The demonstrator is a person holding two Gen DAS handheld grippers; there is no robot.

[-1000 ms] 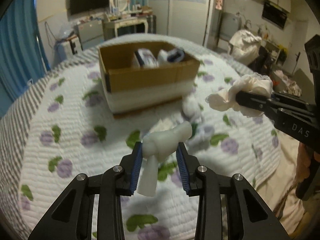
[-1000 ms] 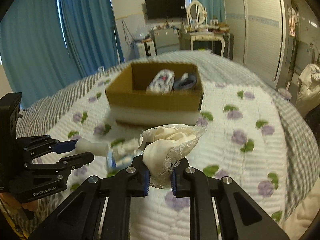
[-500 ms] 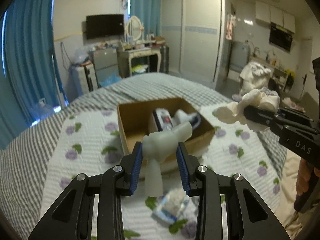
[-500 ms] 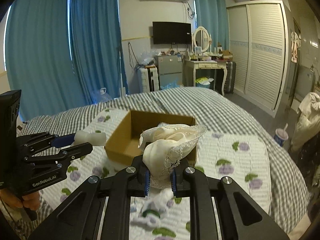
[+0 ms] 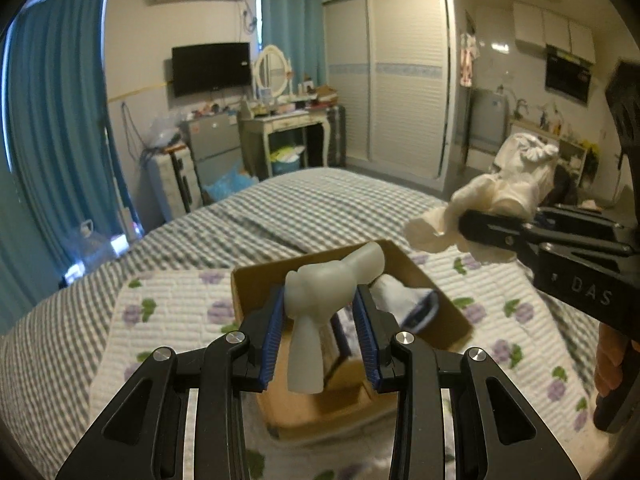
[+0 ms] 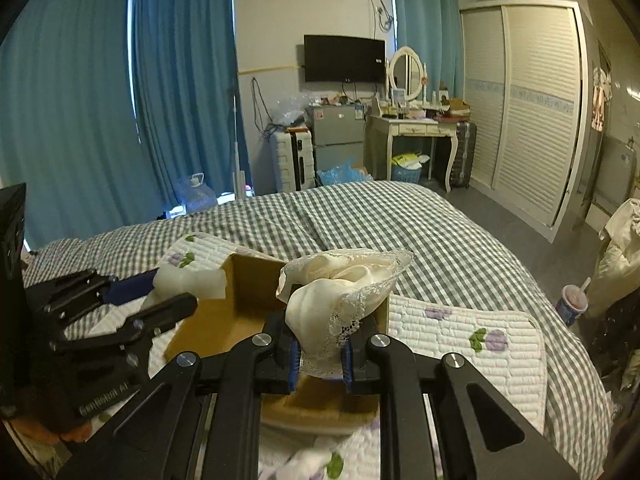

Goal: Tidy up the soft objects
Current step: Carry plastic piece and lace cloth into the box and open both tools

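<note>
While the left claw (image 5: pixel 320 316) hangs over the bed (image 5: pixel 304 216), its blue pads pinch a pale rubbery toy (image 5: pixel 324 292), whose stem hangs down between the fingers and whose stubby arm sticks up to the right. Just beyond it sits an open box (image 5: pixel 448 304) on a flowered quilt (image 5: pixel 168 308), with white and dark soft things inside. At the right edge the right claw (image 5: pixel 460 226) reaches in from the side, clamped on a cream cloth (image 5: pixel 492 200).

From the right wrist, the right claw (image 6: pixel 320 356) is pressed onto that cream cloth (image 6: pixel 340 292), a bunched piece with a lace hem that stands up above the pads. The box (image 6: pixel 244 300) lies right behind it on the quilt (image 6: pixel 472 344). To the left the left claw (image 6: pixel 160 294) comes in sideways, the toy (image 6: pixel 188 280) gripped at its tip, near the box's near-left corner. A hand (image 6: pixel 60 432) shows under that tool.
</note>
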